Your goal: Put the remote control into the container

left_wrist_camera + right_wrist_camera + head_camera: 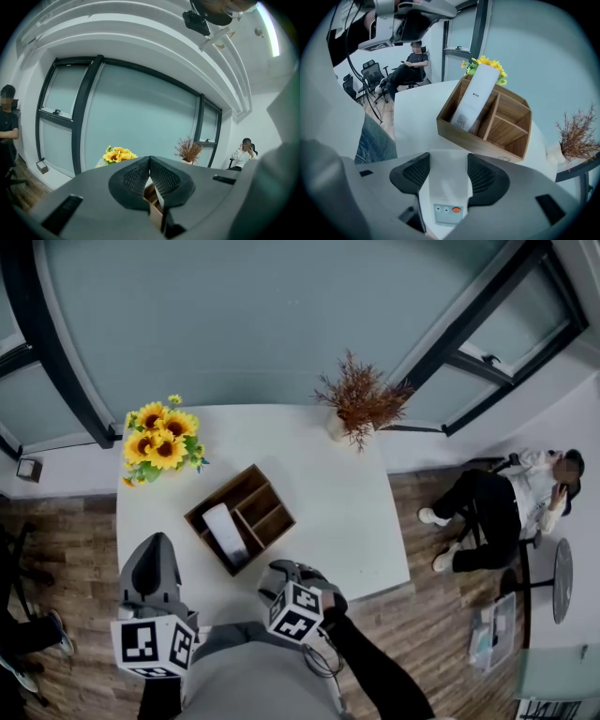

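Note:
A wooden divided container [251,512] stands on the white table [337,512], with one white remote [223,532] leaning in its long left compartment. In the right gripper view that container [506,129] and leaning remote [474,101] lie just ahead. My right gripper [448,161] is shut on a second white remote control [447,197], its orange button showing near the camera. In the head view the right gripper [283,570] sits at the table's front edge, just short of the container. My left gripper [155,545] is at the front left; its pads [161,176] touch, holding nothing.
A sunflower bouquet [161,439] stands at the table's back left and a dried plant in a vase [361,404] at the back right. A person [506,502] sits on a chair beyond the table's right side. Office chairs [370,77] stand to the left.

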